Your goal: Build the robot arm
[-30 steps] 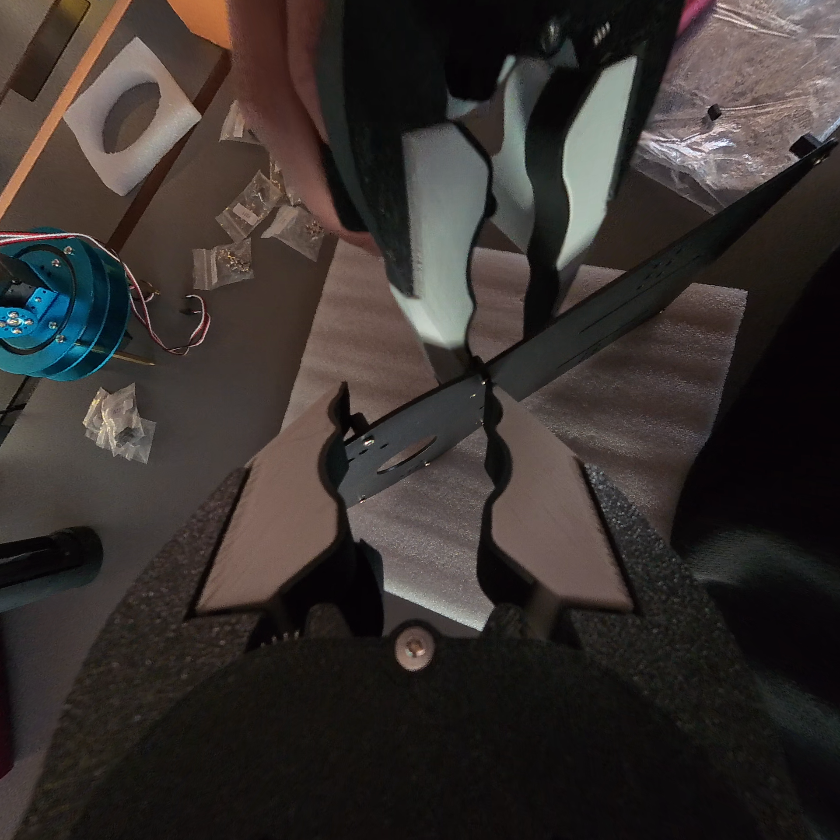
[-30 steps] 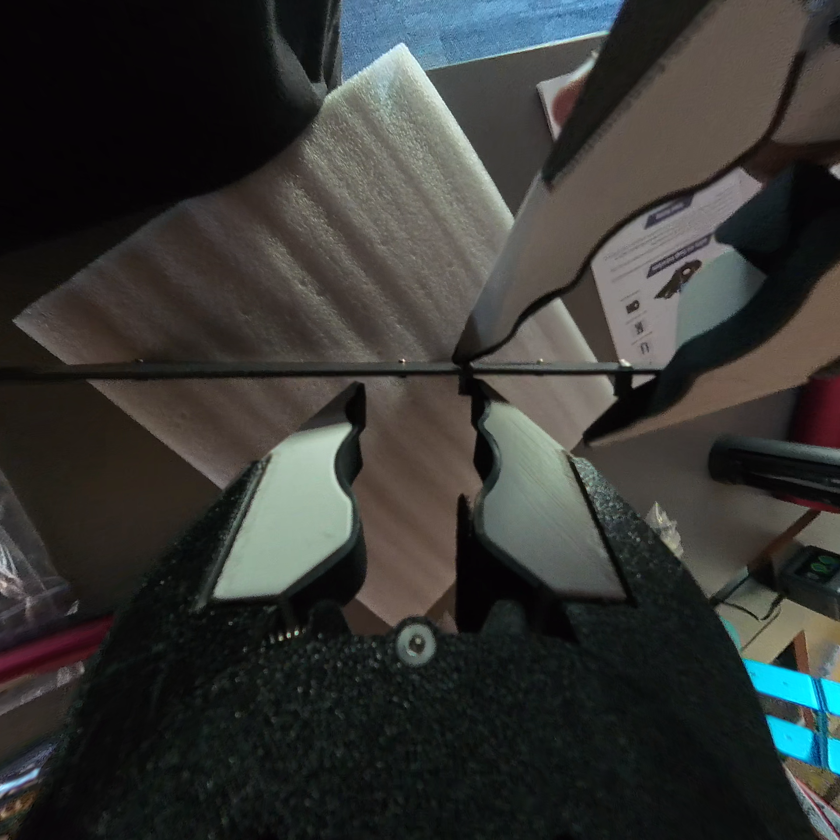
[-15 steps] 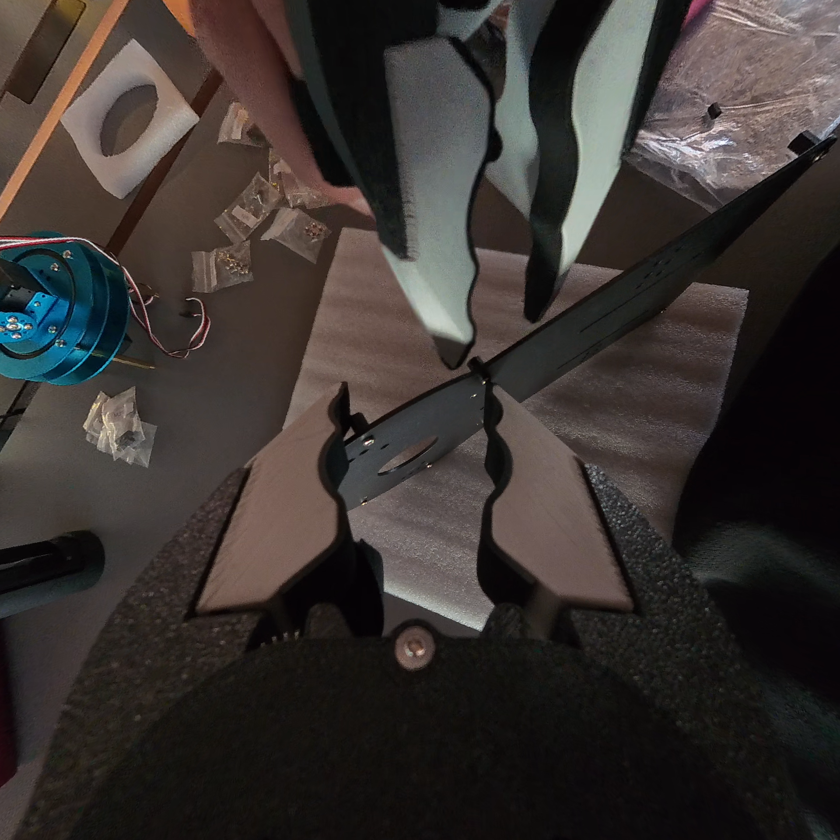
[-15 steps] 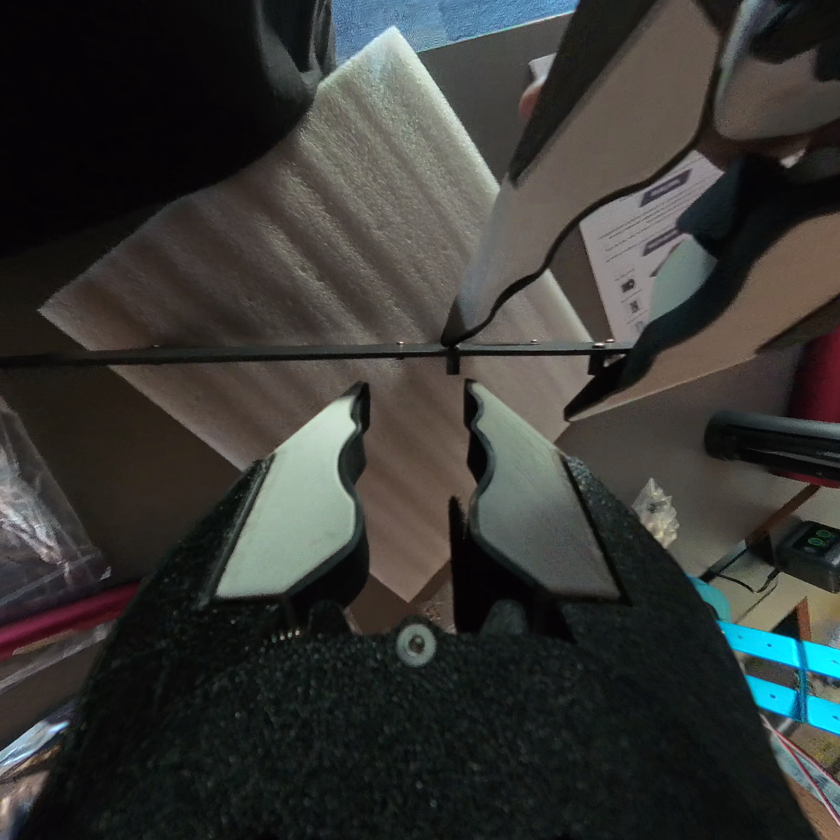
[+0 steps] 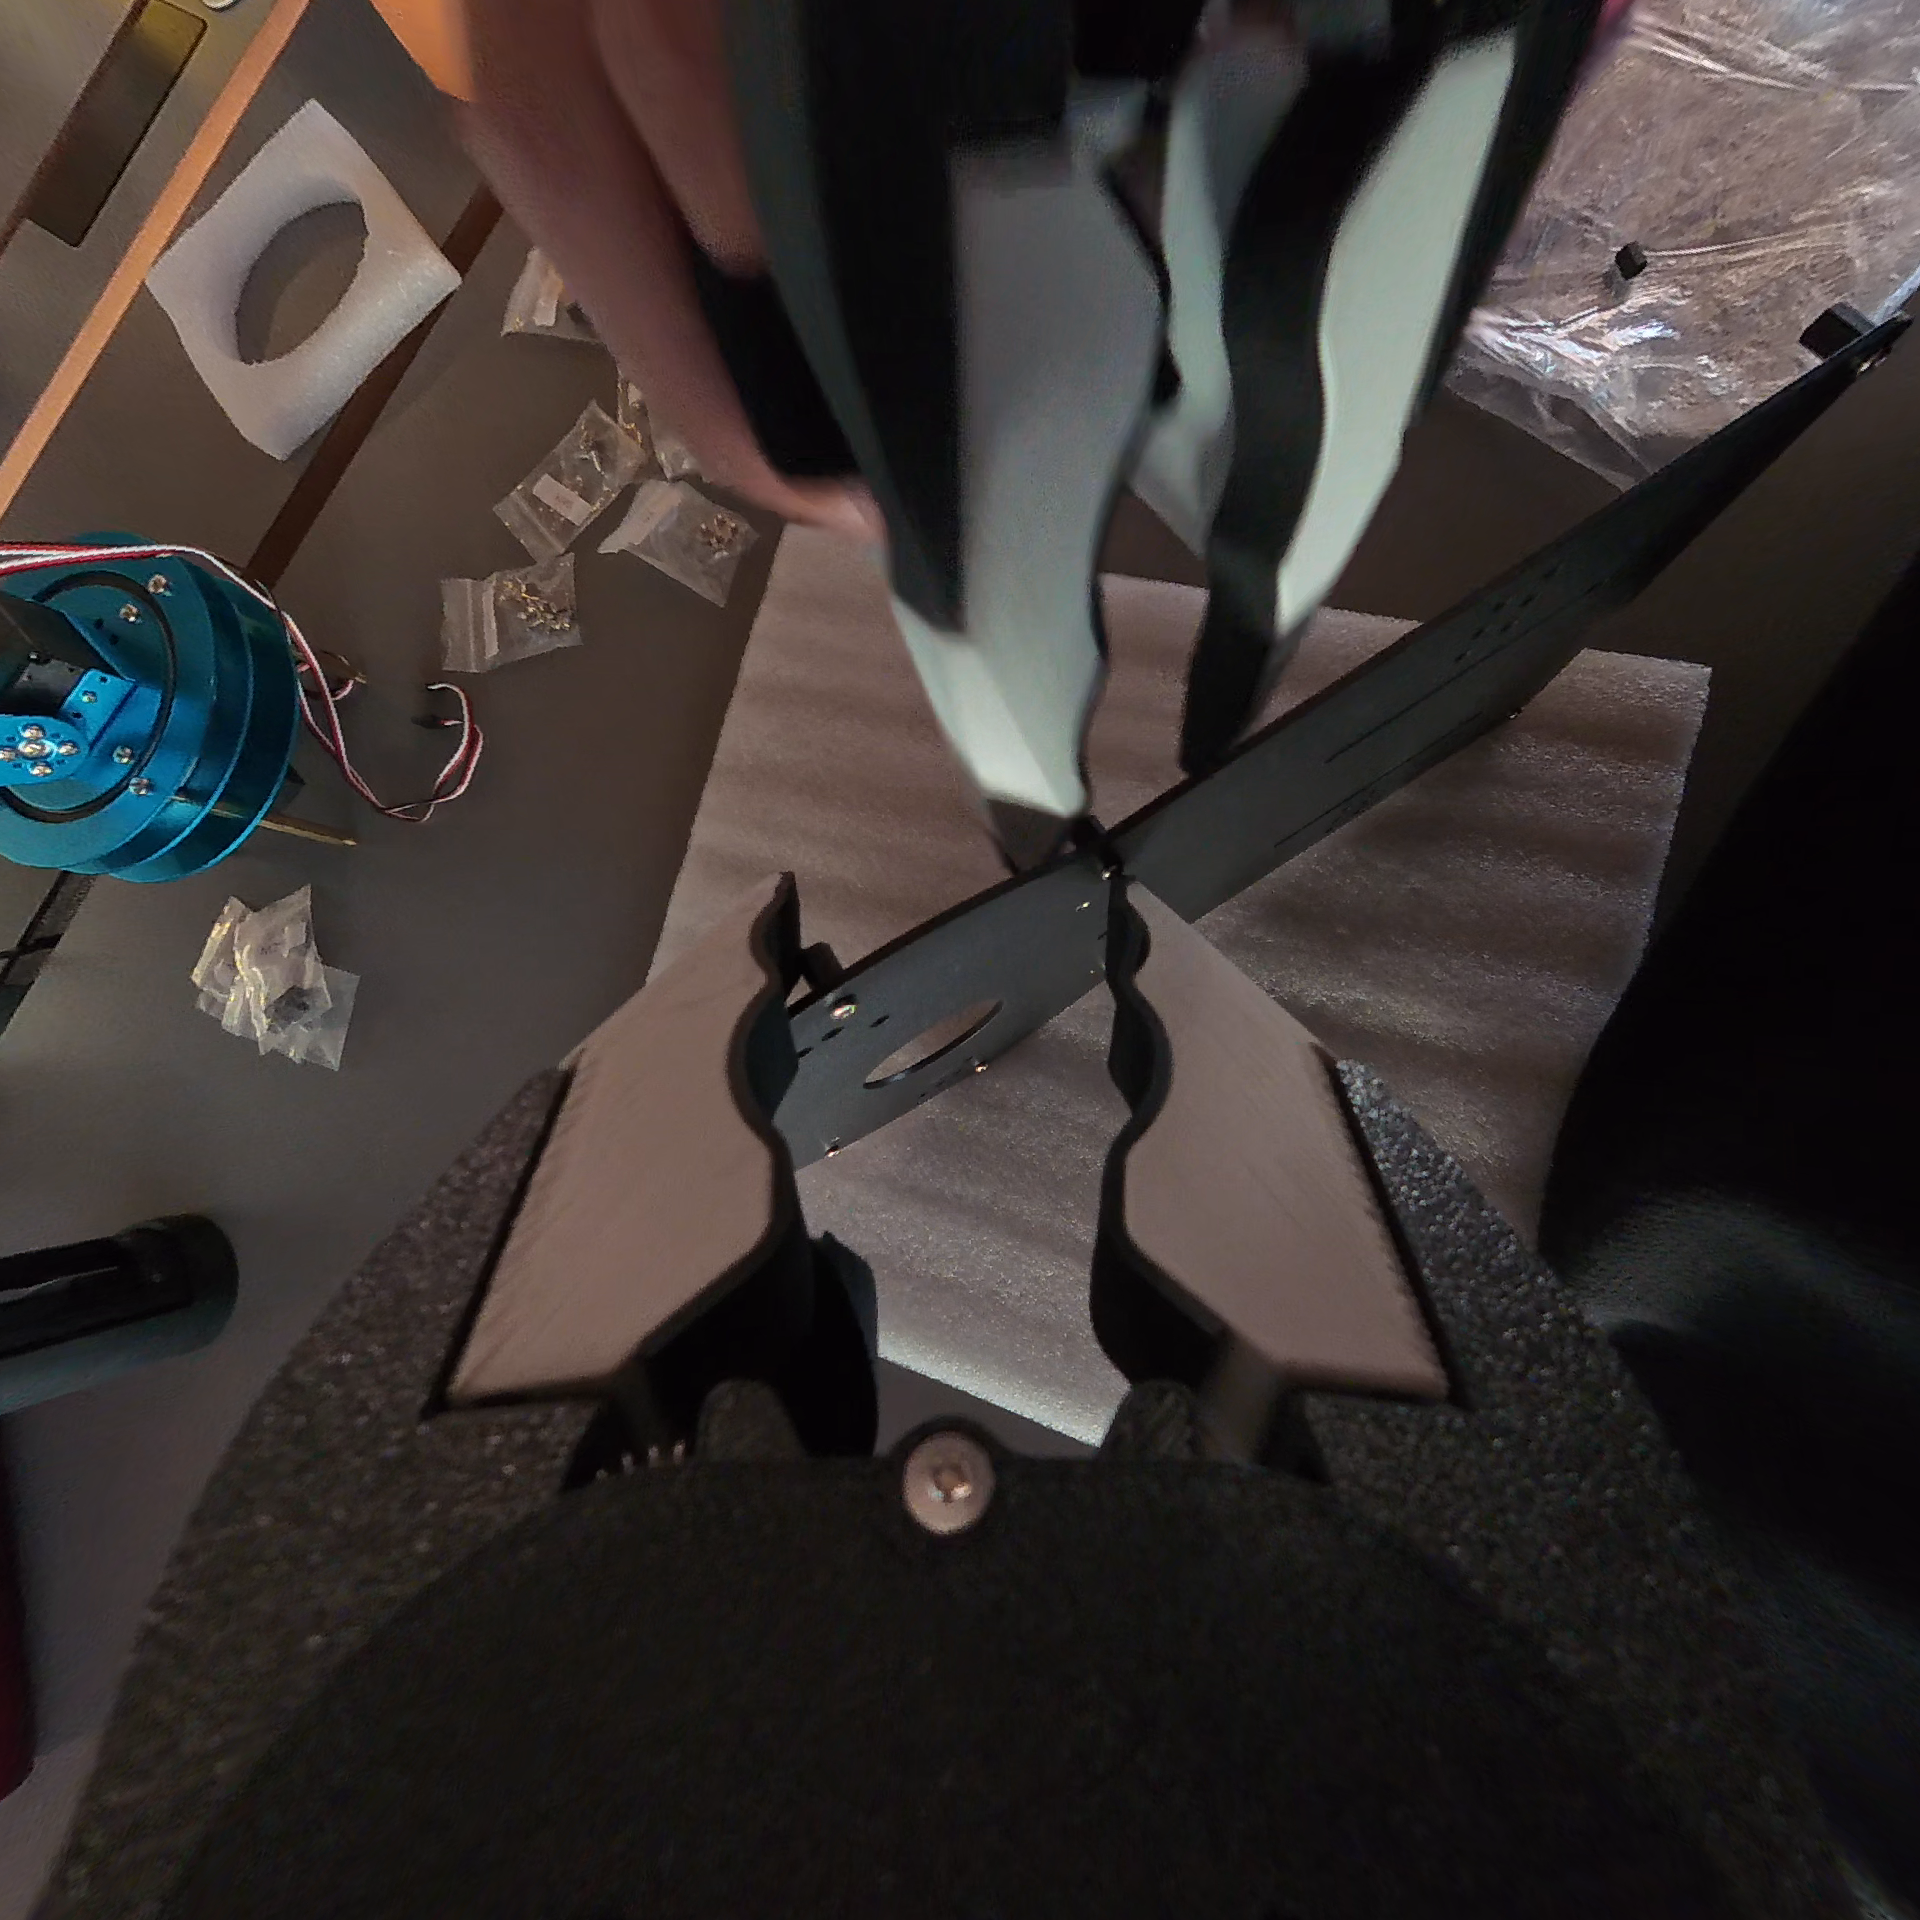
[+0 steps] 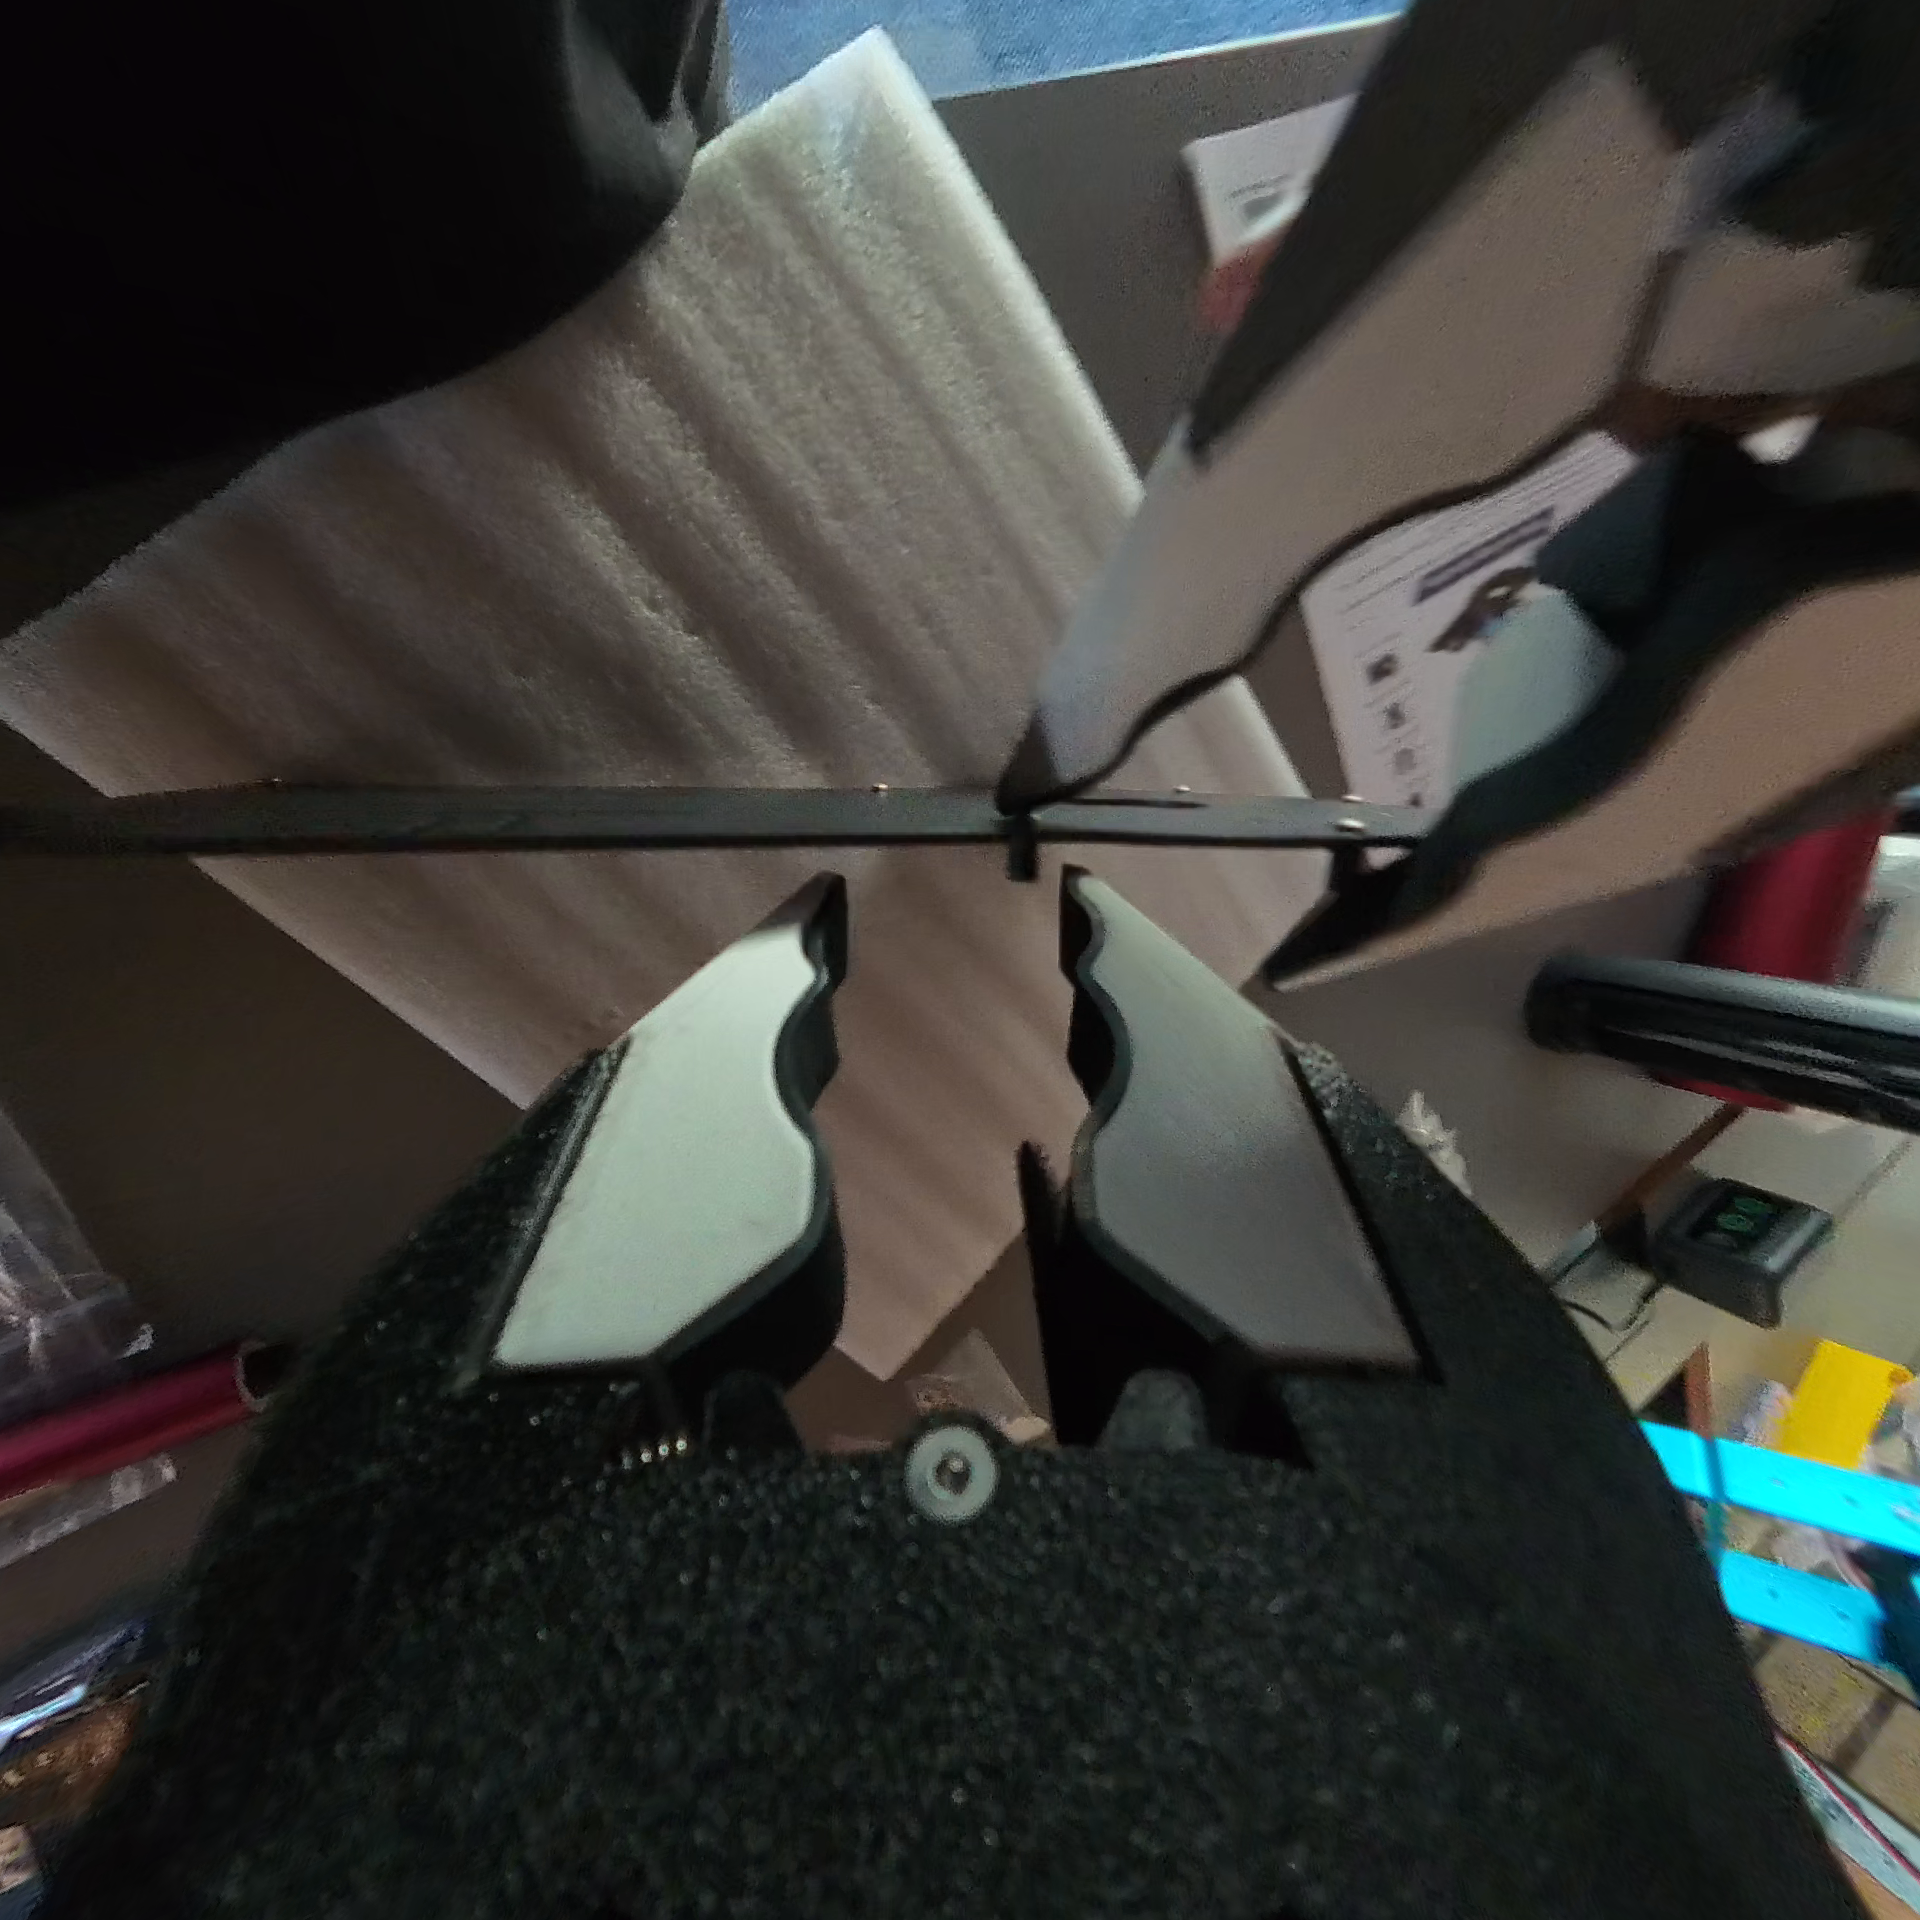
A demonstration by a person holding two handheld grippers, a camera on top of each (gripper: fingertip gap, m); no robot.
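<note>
Both tongs [image 5: 951, 914] [image 6: 945, 883] tip-to-tip across black plate [image 5: 1351, 748].

The left gripper [image 5: 951, 914], black and grainy-bodied with two pale wavy-edged fingers, clamps its tips on a thin dark strip. The right gripper [image 6: 940, 883], of the same make, points at that strip, fingers parted and empty. A bare hand [image 5: 665, 270] holds the right gripper's body.
</note>
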